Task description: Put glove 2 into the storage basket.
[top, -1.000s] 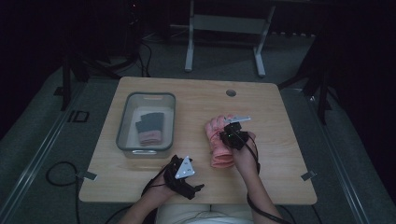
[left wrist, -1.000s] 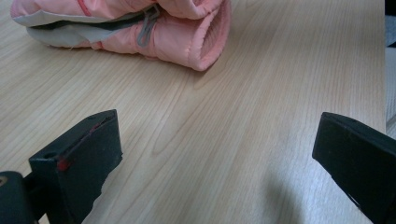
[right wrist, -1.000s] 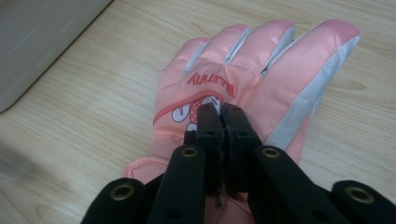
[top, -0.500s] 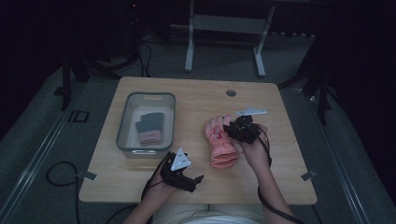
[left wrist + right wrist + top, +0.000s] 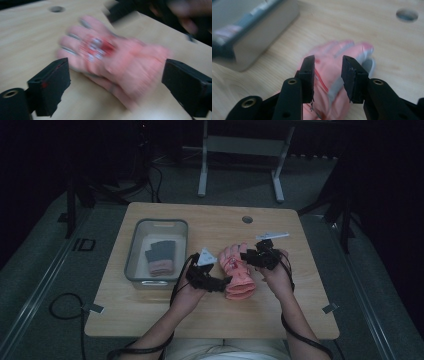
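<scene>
One pink glove (image 5: 239, 277) lies flat on the wooden counter (image 5: 150, 305), near the middle, just right of a grey bin (image 5: 134, 251). The left gripper (image 5: 226, 282) reaches in from the left toward the glove's cuff end. Its fingers (image 5: 51, 83) stand wide apart, one on each side of the glove, not pressing it, and they have just been closing a little. The right gripper (image 5: 246, 255) hangs over the glove's finger end. Its fingers (image 5: 309, 75) have just been opening to a narrow gap with nothing held between them. The glove has grey fingertips and a red and white patch on its back; any writing there is too blurry to read
</scene>
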A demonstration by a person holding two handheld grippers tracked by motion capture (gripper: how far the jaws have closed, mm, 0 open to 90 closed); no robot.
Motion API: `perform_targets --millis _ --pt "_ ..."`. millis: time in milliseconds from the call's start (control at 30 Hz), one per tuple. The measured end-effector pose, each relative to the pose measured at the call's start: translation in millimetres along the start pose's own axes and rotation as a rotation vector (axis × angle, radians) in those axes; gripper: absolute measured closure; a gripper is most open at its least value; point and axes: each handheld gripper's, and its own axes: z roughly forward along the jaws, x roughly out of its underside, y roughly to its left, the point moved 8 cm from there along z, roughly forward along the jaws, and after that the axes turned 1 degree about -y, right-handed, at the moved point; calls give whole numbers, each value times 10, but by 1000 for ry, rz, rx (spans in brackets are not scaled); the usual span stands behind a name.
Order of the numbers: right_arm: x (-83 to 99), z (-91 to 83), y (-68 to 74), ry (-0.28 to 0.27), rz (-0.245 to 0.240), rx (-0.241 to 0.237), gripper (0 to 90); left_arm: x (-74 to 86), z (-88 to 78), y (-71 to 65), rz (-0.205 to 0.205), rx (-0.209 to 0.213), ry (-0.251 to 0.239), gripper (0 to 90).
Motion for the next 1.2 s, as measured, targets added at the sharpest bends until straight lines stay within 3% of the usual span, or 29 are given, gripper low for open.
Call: perform_targets --millis 33,67,100,133,167,200,233,300,400,633,833,933,1000,1033,1200 --pt "148 93 -87 26 31 2 571 -53 105 93 -78 19 -1 139" --pt "198 130 -109 40 34 -3 548 -55 169 139 -109 24 7 139" --pt "252 173 -120 65 34 -7 534 -7 320 219 -165 29 58 139" --pt "305 213 -138 91 24 -1 522 37 392 261 -198 36 93 139" --pt "305 213 -138 91 24 -1 522 37 392 261 -198 36 93 140" --pt "355 249 -161 115 21 7 507 117 507 299 -242 45 139 140" --pt "427 301 -207 148 41 0 481 155 552 310 -248 44 164 142" --pt "475 333 -241 162 78 -26 472 240 650 338 -247 31 206 142" --pt "525 371 -261 176 90 -45 468 308 759 422 -317 39 211 178" --pt "570 440 -223 185 102 -65 525 441 946 457 -413 149 240 290" --pt "595 451 -223 186 108 -84 607 439 996 409 -433 240 232 474" --pt "594 450 -208 172 114 -88 642 406 967 379 -418 250 226 627" --pt "591 447 -206 163 116 -87 642 406 967 379 -418 250 226 662" --pt "591 424 -205 143 124 -91 665 357 929 337 -383 245 226 717" --pt "625 343 -219 124 144 -145 671 312 878 272 -354 264 242 743"
